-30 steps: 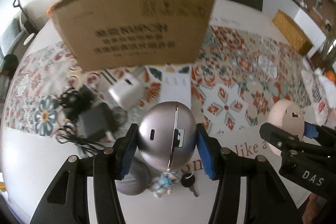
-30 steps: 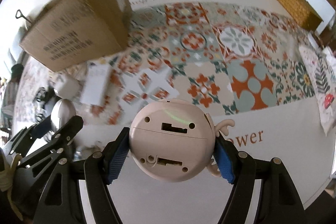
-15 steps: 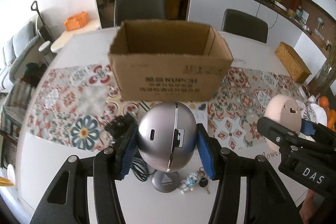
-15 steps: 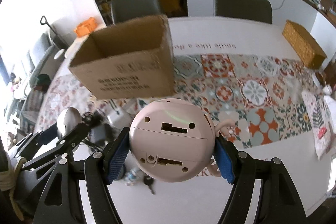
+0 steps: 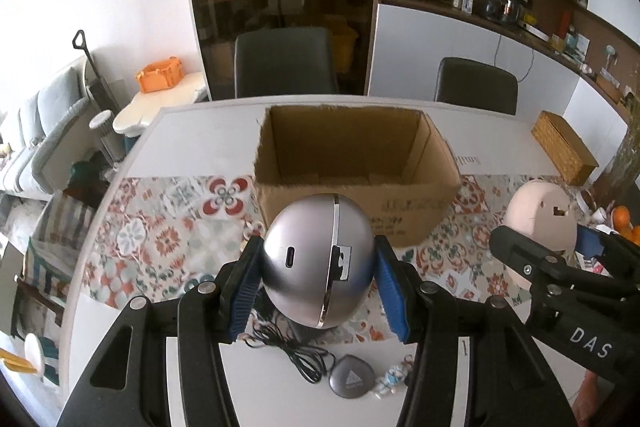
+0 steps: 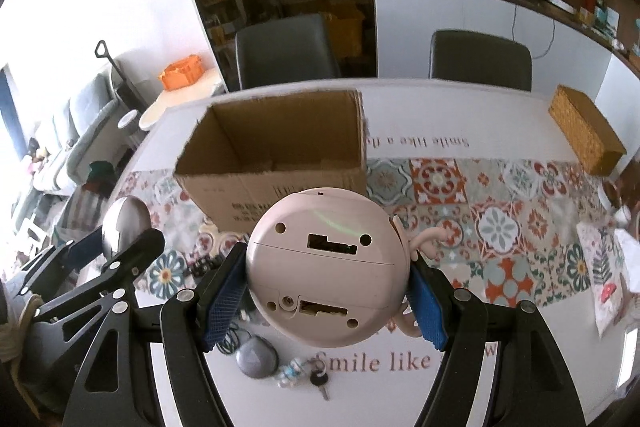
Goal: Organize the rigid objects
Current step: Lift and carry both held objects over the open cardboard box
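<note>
Left gripper clamped on silver egg-shaped device; right gripper clamped on pink round gadget. Both held above the table, short of the open cardboard box (near rim unobstructed, interior apparently bare). Below: grey pebble-shaped item, figurine, key, black cable.

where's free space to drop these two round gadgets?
Cardboard box: open and looks empty. The patterned runner is bare between the box and the wicker basket. The white table edge by the near lettering is also clear. It is crowded below the claws: black cables, grey puck, figurine, key.
</note>
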{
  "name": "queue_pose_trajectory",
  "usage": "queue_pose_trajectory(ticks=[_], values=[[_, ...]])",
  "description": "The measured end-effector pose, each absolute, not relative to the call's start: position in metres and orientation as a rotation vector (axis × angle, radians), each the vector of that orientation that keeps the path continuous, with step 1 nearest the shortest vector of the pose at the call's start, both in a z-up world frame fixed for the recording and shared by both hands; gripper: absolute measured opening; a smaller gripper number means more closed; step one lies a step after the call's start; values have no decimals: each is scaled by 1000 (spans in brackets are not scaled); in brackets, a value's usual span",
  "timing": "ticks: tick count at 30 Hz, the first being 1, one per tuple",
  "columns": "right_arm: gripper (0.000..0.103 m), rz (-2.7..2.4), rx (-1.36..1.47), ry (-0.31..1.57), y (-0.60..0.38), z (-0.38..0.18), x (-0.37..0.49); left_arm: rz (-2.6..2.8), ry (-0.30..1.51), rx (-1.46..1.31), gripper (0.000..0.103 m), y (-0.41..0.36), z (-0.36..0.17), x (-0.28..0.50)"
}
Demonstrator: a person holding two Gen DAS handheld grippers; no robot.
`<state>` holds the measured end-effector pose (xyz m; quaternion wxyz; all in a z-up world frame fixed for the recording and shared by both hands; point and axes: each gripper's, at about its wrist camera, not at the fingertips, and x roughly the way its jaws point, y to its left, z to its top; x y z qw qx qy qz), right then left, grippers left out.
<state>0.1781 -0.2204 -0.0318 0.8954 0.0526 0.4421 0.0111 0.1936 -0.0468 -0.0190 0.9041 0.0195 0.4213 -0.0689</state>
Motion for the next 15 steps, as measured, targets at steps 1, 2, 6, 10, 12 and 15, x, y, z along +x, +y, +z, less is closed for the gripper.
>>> queue_pose_trajectory(ticks=[1,2,6,10,12,15], values=[[73,22,107,910,-219,-29,180,-142,870,39,54,-46,-17,197],[73,20,103,905,-217,-26,184,-140,868,39,54,-44,-14,201],[73,27,96,899,-211,-17,198,-145,857,55,54,-44,-5,216],[73,32,89,893,-209,-11,213,-160,862,56,54,-44,0,232],[73,36,97,897,-209,-8,224,-159,856,64,54,-44,5,242],[73,47,112,911,-210,-6,240,-144,840,91,54,-48,10,253]])
